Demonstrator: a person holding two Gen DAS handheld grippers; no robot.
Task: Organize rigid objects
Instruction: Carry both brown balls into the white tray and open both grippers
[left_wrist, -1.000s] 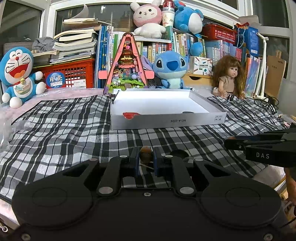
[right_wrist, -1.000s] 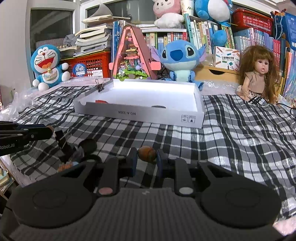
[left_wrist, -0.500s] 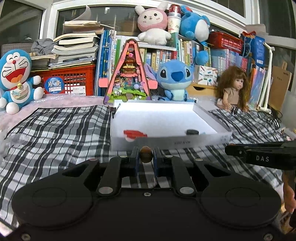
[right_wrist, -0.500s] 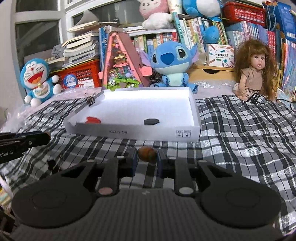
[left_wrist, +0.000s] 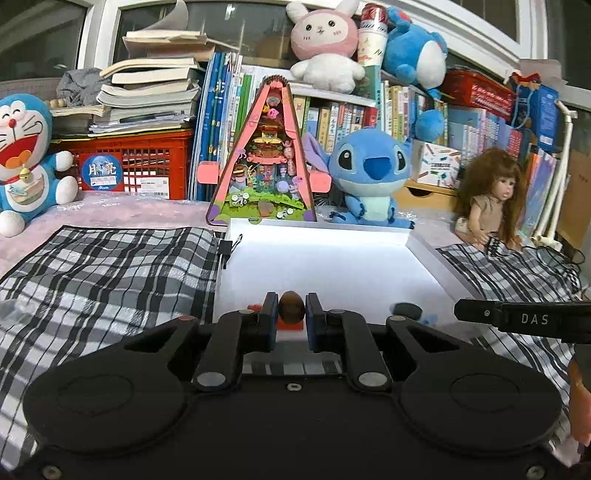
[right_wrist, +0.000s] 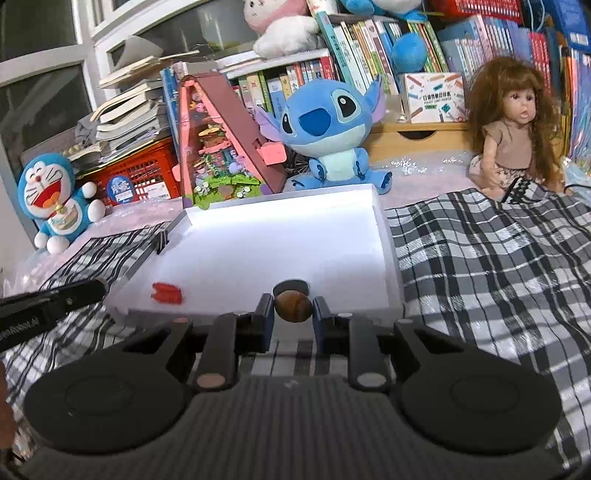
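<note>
So far, part of the sorting looks done: the white shallow box (right_wrist: 384, 236) already holds a small red piece (right_wrist: 167, 292) near its front left and a dark round disc (right_wrist: 291, 286) near its front edge, both lying on the box floor. The left claw (left_wrist: 291, 314) is clenched on a small brown egg-shaped object (left_wrist: 291, 312), carried at the near rim of the box, above the red piece. The right claw (right_wrist: 293, 312) likewise grips a second brown oval object (right_wrist: 293, 309), hanging at the front wall just in front of the dark disc. From the left view the disc (left_wrist: 406, 309) shows beside the tip of the other tool, with a bit of something blue next to it that is too small to name.

By my reading, both held pieces are about to be dropped in, so the current step is nearly complete. Whether more loose items wait on the checked cloth (right_wrist: 498, 266) cannot be told, since the claws' bodies hide the near part of it. The plush toys, doll and books behind seem to be only backdrop.
</note>
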